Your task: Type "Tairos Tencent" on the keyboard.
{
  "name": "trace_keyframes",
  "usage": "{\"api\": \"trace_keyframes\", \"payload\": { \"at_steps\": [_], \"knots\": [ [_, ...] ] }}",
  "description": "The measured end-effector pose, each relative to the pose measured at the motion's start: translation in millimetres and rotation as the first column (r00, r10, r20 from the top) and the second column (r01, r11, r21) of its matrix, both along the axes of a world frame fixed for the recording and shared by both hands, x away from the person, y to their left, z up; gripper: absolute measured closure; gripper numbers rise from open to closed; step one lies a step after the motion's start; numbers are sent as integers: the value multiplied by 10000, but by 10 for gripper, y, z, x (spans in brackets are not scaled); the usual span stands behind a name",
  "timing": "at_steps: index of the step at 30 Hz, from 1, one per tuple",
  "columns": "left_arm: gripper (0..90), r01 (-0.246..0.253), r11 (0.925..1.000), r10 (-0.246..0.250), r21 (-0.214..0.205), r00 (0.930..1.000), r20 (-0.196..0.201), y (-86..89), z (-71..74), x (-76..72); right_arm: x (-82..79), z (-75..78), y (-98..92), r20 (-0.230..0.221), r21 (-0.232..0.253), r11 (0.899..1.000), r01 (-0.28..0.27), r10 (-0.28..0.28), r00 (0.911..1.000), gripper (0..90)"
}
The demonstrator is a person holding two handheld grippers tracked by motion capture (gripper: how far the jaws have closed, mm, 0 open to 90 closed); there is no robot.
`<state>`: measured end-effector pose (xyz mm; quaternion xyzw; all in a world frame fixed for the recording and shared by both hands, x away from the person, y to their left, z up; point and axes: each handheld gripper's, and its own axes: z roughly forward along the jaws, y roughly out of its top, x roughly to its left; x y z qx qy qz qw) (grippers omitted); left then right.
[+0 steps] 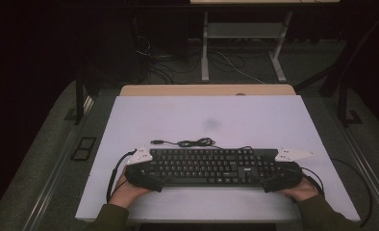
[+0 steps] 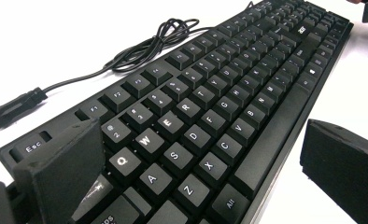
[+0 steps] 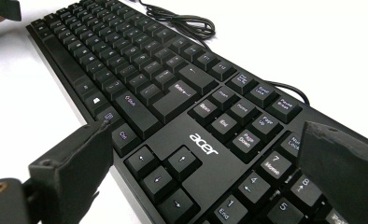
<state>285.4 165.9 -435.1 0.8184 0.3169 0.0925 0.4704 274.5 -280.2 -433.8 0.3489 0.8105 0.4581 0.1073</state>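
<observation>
White table top [image 1: 255, 115]: a pale board carrying the work, with a faint grey smudge near its middle.

Black Acer keyboard [image 1: 211, 167]: lies flat along the near edge of the board, long side facing the person, one end between each gripper's jaws.

Keyboard cable [image 1: 193, 142]: loosely coiled on the board just behind the keyboard, its USB plug [image 1: 156, 142] lying free to the left.

Left gripper [image 1: 142, 175]: jaws wide, straddling the Esc-and-Q end; one jaw stands over the back corner, the other just off the front edge. No clamp is visible.

Right gripper [image 1: 284, 177]: jaws wide, straddling the number-pad end in the same way.

Handling note: the step appears to be a two-ended grasp before a lift. It would go best with both jaws closing on the case edges rather than the keycaps, together, the lift kept level, and the trailing cable free to follow.
</observation>
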Motion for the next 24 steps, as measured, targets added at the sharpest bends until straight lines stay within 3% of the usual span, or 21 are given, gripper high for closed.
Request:
{"api": "trace_keyframes", "payload": {
  "at_steps": [24],
  "knots": [
    [0, 24, 9995, -23, -313, 10000, 52, -18, 45, 10, 17, 42, 82, -4, 468, 9986, -260, 260, 9997, 38]
  ]
}}
